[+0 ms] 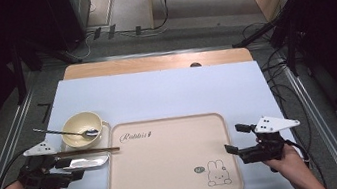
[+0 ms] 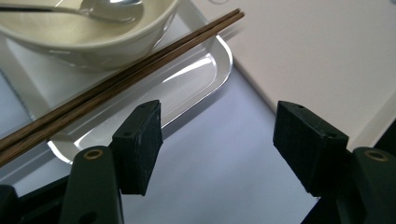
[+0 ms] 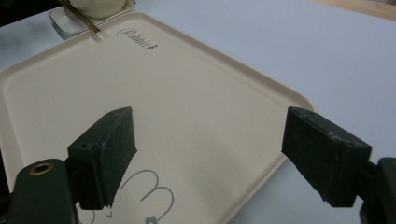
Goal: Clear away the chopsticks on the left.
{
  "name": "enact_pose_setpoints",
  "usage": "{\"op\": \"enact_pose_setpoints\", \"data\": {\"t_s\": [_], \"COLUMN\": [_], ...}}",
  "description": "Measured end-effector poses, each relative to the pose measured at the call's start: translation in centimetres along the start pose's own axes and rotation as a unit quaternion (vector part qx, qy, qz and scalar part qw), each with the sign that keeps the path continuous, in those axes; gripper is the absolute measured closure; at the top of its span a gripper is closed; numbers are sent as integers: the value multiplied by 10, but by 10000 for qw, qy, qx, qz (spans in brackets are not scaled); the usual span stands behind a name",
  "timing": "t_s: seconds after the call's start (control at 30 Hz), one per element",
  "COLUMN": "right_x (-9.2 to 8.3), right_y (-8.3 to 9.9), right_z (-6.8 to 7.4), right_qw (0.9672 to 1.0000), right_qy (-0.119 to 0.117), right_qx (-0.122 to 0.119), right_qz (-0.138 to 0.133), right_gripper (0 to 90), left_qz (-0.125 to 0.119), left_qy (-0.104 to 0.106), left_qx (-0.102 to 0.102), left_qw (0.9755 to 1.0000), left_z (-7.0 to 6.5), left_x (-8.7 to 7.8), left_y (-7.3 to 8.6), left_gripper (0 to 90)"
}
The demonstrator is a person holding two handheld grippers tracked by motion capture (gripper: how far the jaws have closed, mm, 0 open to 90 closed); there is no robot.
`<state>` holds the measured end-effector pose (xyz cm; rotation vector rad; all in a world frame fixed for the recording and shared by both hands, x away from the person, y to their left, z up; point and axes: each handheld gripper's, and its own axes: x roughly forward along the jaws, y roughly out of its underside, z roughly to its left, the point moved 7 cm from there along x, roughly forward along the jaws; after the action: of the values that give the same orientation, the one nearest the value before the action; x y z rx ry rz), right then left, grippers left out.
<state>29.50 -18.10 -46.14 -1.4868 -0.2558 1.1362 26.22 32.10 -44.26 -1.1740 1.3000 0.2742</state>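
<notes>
Even overhead light falls on the table (image 1: pixel 166 90), while the floor and room around it sink into darkness. The metal tray (image 2: pixel 205 70) carries bright glare streaks. In both gripper views the near black jaws are soft-edged, and far things blur. Shadows are faint and short.

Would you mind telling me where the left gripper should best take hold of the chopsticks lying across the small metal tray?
I would grip the chopsticks near their left end, coming down from above with the open left gripper, jaws set across the pair. They lie side by side, bridging the metal tray rims, so there is likely room beneath them; the bowl crowds the far side.
</notes>
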Motion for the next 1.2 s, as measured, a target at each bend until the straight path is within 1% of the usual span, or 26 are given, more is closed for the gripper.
{"op": "enact_pose_setpoints", "data": {"t_s": [0.03,0.07,0.17,0.3,0.4,0.53,0.63,0.7,0.83,0.9,0.93,1.03,1.1,1.13,1.2], "right_x": [1,1,2,2,2,3,4,4,5,5,5,5,5,5,5], "right_y": [0,0,2,4,5,5,5,6,6,6,6,7,7,8,8], "right_z": [0,0,1,-1,-2,-1,0,0,0,-1,-1,-2,-3,-3,-3], "right_qw": [10000,10000,9999,9997,9995,9995,9995,9995,9995,9995,9995,9995,9994,9994,9994], "right_qy": [-8,-9,3,28,-65,-73,-71,-75,-81,-46,-46,-7,0,6,13], "right_qx": [-2,1,55,149,238,233,212,177,161,163,163,174,172,171,165], "right_qz": [5,27,84,168,209,217,224,250,254,253,253,282,291,297,300], "right_gripper": [173,171,166,160,158,158,158,158,158,159,159,161,164,165,167], "left_qz": [0,90,122,60,94,100,91,94,101,178,178,291,347,294,316], "left_qy": [0,-59,-75,-128,-143,-81,-106,-129,-151,-163,-163,-172,-233,-298,-357], "left_qx": [0,8,-56,-108,-111,-171,-220,-172,-185,-178,-178,-390,-410,-434,-502], "left_qw": [10000,9999,9999,9998,9998,9998,9997,9997,9997,9995,9995,9987,9983,9982,9976], "left_z": [0,2,4,7,9,11,14,15,17,20,20,26,30,31,35], "left_x": [0,0,-1,-1,-1,-2,-3,-3,-4,-5,-5,-4,-5,-4,-5], "left_y": [0,1,1,0,-1,-4,-6,-8,-10,-12,-12,-11,-10,-10,-9], "left_gripper": [333,335,337,338,347,357,360,391,402,410,408,396,407,421,466]}}
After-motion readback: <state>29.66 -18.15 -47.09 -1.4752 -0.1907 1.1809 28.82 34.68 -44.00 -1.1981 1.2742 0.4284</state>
